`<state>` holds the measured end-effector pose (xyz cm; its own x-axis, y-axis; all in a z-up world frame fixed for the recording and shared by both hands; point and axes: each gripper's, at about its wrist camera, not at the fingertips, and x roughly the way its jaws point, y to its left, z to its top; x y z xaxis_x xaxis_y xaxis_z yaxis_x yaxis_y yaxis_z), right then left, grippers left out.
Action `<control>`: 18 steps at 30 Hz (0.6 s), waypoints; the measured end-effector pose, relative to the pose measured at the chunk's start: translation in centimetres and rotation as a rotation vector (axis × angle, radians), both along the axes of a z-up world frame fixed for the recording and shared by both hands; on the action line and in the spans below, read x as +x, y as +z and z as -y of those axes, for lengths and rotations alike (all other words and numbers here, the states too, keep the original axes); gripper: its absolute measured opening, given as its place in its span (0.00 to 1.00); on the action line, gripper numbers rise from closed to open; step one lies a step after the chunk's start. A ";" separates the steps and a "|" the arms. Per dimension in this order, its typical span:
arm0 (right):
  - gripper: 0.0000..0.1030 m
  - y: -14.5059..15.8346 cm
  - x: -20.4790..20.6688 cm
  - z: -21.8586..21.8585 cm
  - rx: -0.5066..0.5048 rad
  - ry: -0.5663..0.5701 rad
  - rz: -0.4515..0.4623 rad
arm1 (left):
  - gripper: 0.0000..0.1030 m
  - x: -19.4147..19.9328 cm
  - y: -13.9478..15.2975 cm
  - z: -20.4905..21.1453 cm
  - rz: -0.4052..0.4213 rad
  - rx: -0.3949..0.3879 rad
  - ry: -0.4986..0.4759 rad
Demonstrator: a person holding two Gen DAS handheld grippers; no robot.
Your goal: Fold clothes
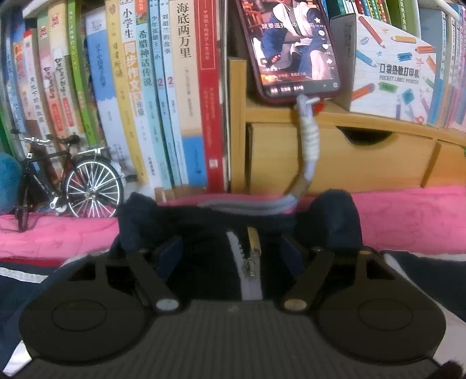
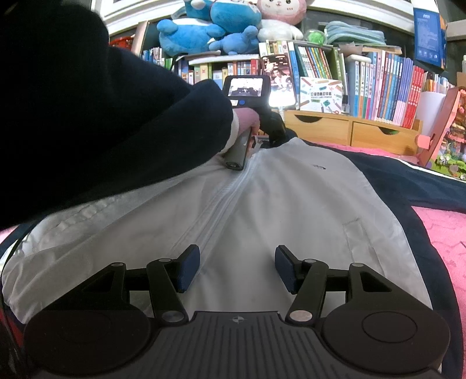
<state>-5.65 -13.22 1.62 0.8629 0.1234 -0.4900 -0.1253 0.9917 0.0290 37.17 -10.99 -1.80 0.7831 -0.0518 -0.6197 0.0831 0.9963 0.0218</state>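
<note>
Right up close, the right tongs (image 2: pixel 237 268) hang over the lower front of the jacket (image 2: pixel 291 204), pads spread wide with bare white cloth between them. Nothing is pinched there, and whether the pads brush the fabric I cannot tell.

The jacket is the big item: white body, navy sleeves, zipped shut and spread flat across the pink blanket (image 2: pixel 442 233), collar at the far end by the bookshelf. Its white zipper (image 2: pixel 221 201) runs from just left of the right tongs up to the neck.

Over to the left tongs (image 1: pixel 231 252), up at the neck end. The fingers (image 1: pixel 169 253) stand well apart on either side of the dark navy collar (image 1: pixel 204 221), the zipper pull (image 1: pixel 252 242) lying in the gap. Are the pads pressing? It doesn't look so; the collar lies loose between them. In the right wrist view a hand (image 2: pixel 247 121) in a dark sleeve (image 2: pixel 116 131) holds that tool down at the neckline.

Behind the collar stands a row of books (image 1: pixel 131 87), then a wooden drawer unit (image 1: pixel 349 157). A phone (image 1: pixel 294 49) with a lit screen leans on top of it, its cable (image 1: pixel 310 145) drooping to the blanket. Next to it sits a printer box (image 1: pixel 393 75). Far left, a little model bicycle (image 1: pixel 70 180). Plush toys (image 2: pixel 221 26) sit on top of the shelf.
</note>
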 end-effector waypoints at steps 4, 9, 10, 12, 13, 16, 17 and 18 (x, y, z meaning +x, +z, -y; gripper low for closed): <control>0.57 -0.2 -0.1 0.1 0.002 0.008 0.004 | 0.80 -2.2 1.2 -0.4 0.011 0.014 -0.012; 0.57 -0.3 0.0 0.1 0.001 0.008 0.006 | 0.82 -6.1 3.3 -1.1 0.027 0.008 -0.041; 0.57 -0.3 0.0 0.1 0.000 0.008 0.006 | 0.82 -7.0 3.7 -1.3 0.030 0.012 -0.049; 0.58 -0.4 0.0 0.1 -0.001 0.005 0.006 | 0.83 -9.0 4.2 -1.7 0.036 0.034 -0.073; 0.57 -0.4 0.0 0.0 -0.003 0.004 0.006 | 0.83 -10.2 4.3 -2.0 0.037 0.040 -0.089; 0.57 -0.4 0.0 0.0 -0.006 0.000 0.007 | 0.84 -14.1 4.7 -3.3 0.033 0.039 -0.139; 0.58 -0.4 0.1 0.0 -0.007 -0.001 0.007 | 0.84 -15.6 4.7 -3.9 0.027 0.034 -0.154; 0.58 -0.5 0.1 0.0 -0.007 -0.002 0.007 | 0.84 -16.9 4.7 -4.5 0.021 0.030 -0.165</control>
<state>-5.50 -13.18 1.17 0.8667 0.1177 -0.4847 -0.1231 0.9922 0.0209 20.31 -6.54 2.95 0.7781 -0.1622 -0.6068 0.2444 0.9681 0.0545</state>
